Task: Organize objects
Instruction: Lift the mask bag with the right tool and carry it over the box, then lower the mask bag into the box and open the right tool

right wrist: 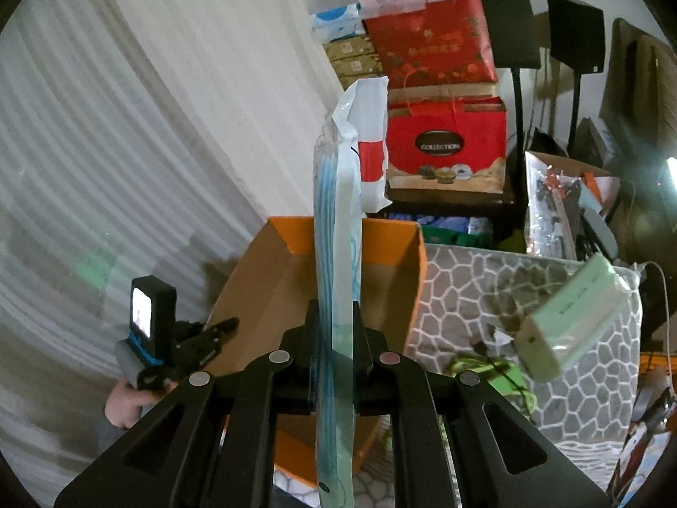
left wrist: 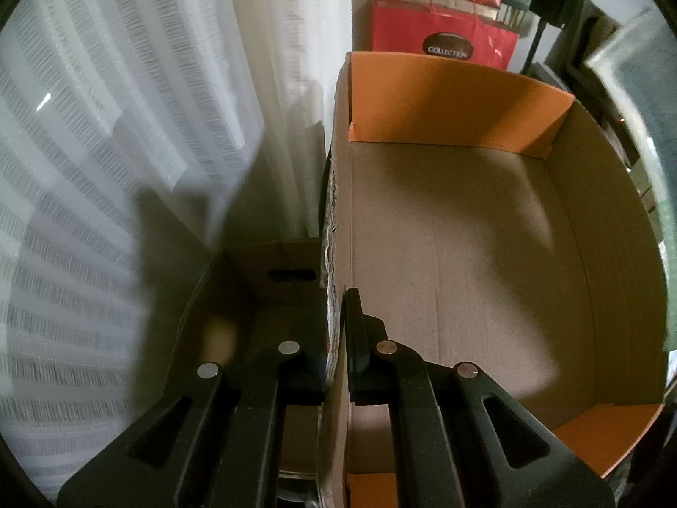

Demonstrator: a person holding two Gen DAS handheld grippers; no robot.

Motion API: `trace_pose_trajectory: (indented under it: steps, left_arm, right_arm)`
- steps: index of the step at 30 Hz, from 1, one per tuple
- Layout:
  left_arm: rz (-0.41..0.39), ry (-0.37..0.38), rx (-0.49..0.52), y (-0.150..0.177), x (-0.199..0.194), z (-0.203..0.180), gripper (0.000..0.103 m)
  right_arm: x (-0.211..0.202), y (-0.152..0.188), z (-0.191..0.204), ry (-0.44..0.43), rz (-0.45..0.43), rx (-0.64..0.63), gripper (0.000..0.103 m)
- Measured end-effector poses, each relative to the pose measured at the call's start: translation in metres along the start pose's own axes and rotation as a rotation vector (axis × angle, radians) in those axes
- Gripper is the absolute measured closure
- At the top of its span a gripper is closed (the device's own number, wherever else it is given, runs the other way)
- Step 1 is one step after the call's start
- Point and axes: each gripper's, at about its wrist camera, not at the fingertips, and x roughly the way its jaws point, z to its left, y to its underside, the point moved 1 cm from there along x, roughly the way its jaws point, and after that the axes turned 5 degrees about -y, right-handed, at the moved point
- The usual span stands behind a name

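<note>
Two grippers busy: right gripper [right wrist: 336, 330] clamps mask pack [right wrist: 338, 254] standing upright along fingers, box [right wrist: 271, 296] directly ahead-below; left gripper [left wrist: 336, 338] pinches box wall [left wrist: 334, 211].

Matt cardboard box [left wrist: 465, 275]; glossy clear plastic mask packet [right wrist: 338, 254]; sheer cloth curtain [left wrist: 105, 148].

My left gripper [left wrist: 337, 338] sits astride the cardboard box [left wrist: 465, 254] wall, so the wall hides one fingertip completely. In the right wrist view the mask packet [right wrist: 338, 254] runs off the bottom edge, so I can't see where it ends. The pale green box [right wrist: 567, 317] is smeared with blur and its print is unreadable. There's a hand [right wrist: 127, 406] under the other gripper, mostly covered, and what's below it looks like a sleeve.
</note>
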Motion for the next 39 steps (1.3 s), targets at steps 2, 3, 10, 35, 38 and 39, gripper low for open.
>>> trace_pose_trajectory:
  steps: [2,3,10,35,38,39]
  left_arm:
    - [0.001,-0.001,0.0,0.0,0.0,0.0,0.097]
    - [0.001,-0.001,-0.001,0.0,0.0,0.0,0.097]
    - [0.003,0.001,-0.003,-0.001,0.0,0.0,0.097]
    - [0.006,0.004,-0.009,0.001,-0.002,-0.003,0.097]
    - [0.007,0.004,-0.007,0.001,-0.003,-0.004,0.097]
    - [0.007,0.005,-0.008,0.001,-0.003,-0.004,0.097]
  right_arm:
    - [0.011,-0.001,0.002,0.001,0.014,0.005,0.093]
    - [0.016,-0.002,0.002,0.003,0.021,0.006,0.093]
    - [0.054,0.002,0.01,0.058,0.079,-0.007,0.093]
    - [0.14,0.017,0.044,0.107,0.2,0.053,0.069]
    - [0.139,0.016,0.048,0.085,0.187,0.054,0.058]
    - [0.138,0.016,0.048,0.081,0.185,0.055,0.057]
